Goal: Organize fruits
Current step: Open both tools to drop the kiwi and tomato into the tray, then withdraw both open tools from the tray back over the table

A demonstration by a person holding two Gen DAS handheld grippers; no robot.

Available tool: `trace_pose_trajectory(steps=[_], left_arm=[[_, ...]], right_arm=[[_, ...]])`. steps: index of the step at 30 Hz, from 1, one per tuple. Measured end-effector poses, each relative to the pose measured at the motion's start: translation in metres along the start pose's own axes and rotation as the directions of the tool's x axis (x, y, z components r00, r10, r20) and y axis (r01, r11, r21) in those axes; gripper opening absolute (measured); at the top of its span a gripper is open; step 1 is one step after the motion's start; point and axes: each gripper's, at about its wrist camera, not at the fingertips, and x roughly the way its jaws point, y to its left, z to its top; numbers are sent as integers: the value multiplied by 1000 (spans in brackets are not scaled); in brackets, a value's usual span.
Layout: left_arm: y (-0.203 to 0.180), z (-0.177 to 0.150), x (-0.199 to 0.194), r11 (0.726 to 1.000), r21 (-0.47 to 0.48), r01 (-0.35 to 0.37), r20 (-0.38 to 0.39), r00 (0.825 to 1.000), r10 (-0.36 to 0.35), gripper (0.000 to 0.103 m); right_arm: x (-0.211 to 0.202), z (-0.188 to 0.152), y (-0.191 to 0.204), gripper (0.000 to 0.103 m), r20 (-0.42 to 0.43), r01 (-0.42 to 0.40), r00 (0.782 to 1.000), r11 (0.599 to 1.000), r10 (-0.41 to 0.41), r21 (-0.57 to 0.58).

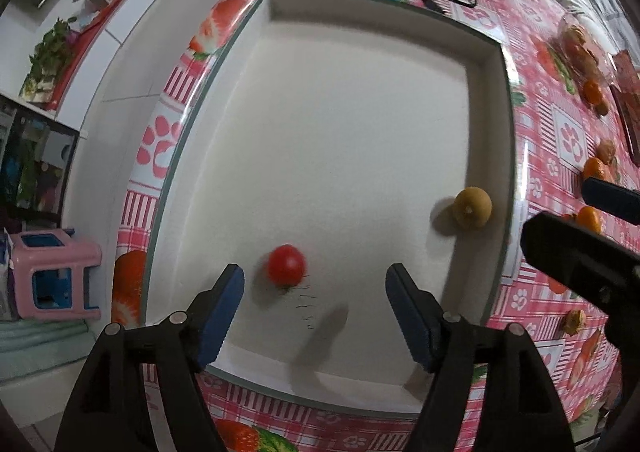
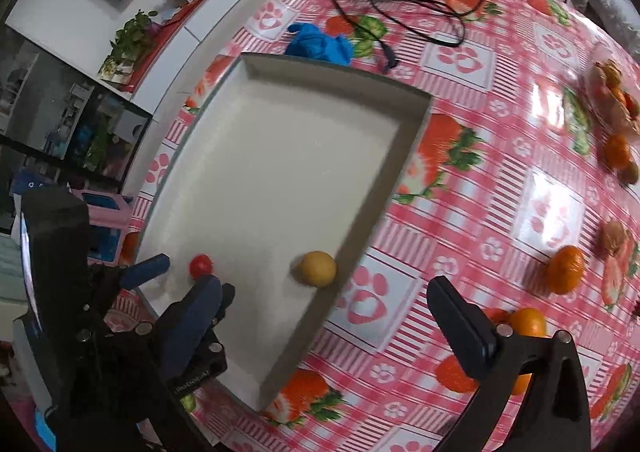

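two fruits in the tray: we see a tomato [image 1: 286,265] near the front edge and a kiwi [image 1: 472,207] just beside the right wall of the white tray [image 1: 320,112].
left gripper [image 1: 314,294]: we have it spread, nothing between the pads, hanging just above the tomato.
right gripper [image 2: 336,316]: we have it spread wide and empty, over the tray's right wall.
fruit outside: we count several oranges [image 2: 565,269] on the checked tablecloth [image 2: 460,212], well apart from the tray.
risk, rolling: we judge the round tomato could roll on the smooth tray floor; a nudge from a finger would cause it.
risk, collision: we judge our two grippers, near each other, could bump.
risk, wall: we could clip the tray wall when reaching for an orange.
tomato axis: near round, no clear long axis; its stem end seems to face the front edge.
kiwi axis: one end faces up toward us; long axis roughly upright, though blurred.
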Motion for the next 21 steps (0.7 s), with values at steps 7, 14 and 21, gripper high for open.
trace_pose_trajectory(steps=[7, 14, 21], left_arm=[[-36, 10, -10, 999, 37, -13, 3, 1000, 12, 77], [-72, 11, -18, 996, 90, -25, 6, 1000, 24, 78], [-116, 10, -33, 990, 127, -59, 11, 998, 58, 79]], right_arm=[[-13, -13, -31, 103, 5, 23, 1000, 998, -23, 57], [-23, -24, -61, 103, 15, 29, 999, 992, -31, 122], [-38, -37, -89, 103, 28, 36, 999, 984, -41, 175]])
